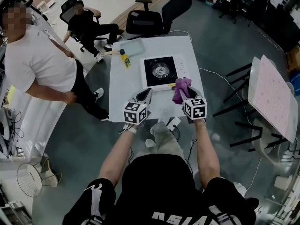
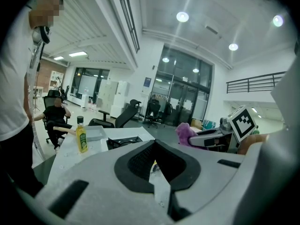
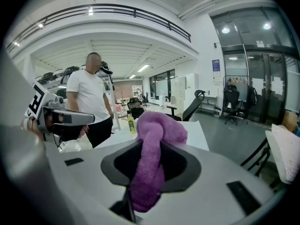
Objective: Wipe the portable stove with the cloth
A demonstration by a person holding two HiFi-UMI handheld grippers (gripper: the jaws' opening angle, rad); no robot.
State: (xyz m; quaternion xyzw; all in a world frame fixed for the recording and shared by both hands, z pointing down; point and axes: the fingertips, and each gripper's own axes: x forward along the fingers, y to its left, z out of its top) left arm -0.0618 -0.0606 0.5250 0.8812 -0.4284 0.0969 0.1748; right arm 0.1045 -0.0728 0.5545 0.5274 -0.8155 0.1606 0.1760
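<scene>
Head view: cloth [image 1: 182,85] clamped in right gripper [image 1: 183,97] jaws, at near right corner of portable stove [image 1: 160,71] on bench [image 1: 122,86]. Left gripper [image 1: 148,93] jaws closed, empty. Best pressed flat, then swept across top in overlapping passes.

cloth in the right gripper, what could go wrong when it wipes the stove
The bunched cloth is pinched by the right gripper, so it could slip out or wipe only a strip. The raised burner on the stove might snag it. The bottle stands upright near the stove; a wide sweep could tip it.
</scene>
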